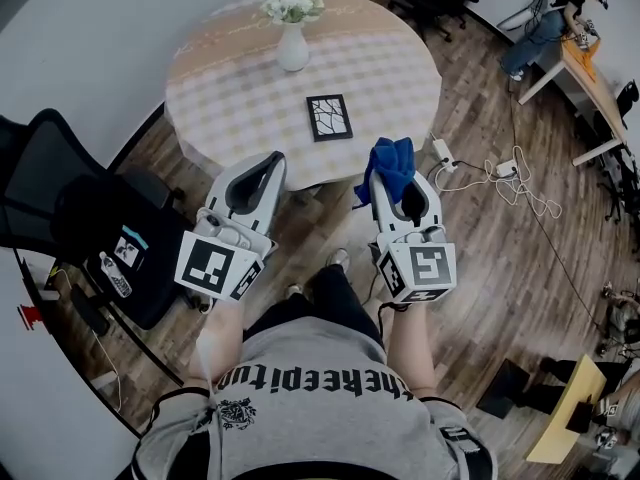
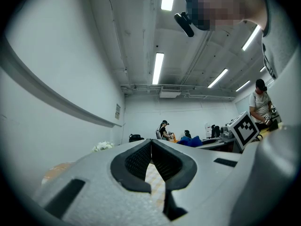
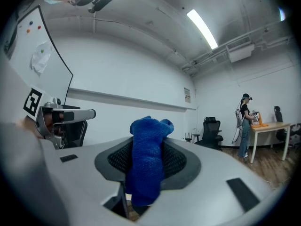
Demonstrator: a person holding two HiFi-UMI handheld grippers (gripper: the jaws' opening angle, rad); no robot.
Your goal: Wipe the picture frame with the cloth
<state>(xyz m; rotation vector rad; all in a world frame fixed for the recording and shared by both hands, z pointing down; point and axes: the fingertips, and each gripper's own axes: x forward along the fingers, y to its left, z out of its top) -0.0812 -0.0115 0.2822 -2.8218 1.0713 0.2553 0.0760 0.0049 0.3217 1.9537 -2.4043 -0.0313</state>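
The cloth (image 3: 146,160) looks fuzzy knit, fingers (image 3: 181,162) matt textured plastic, floor (image 1: 500,278) smooth wood planks.

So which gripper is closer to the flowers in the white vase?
Left. The left gripper is held off the table's near edge, almost straight below the vase in the head view. The right gripper, holding the blue cloth, sits farther over to the right.

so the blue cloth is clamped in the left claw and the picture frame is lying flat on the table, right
Not quite. The blue cloth is clamped in the right claw, not the left; the right gripper view shows it pinched between the jaws. The left claw is closed with nothing in it. The picture frame does lie flat on the table.
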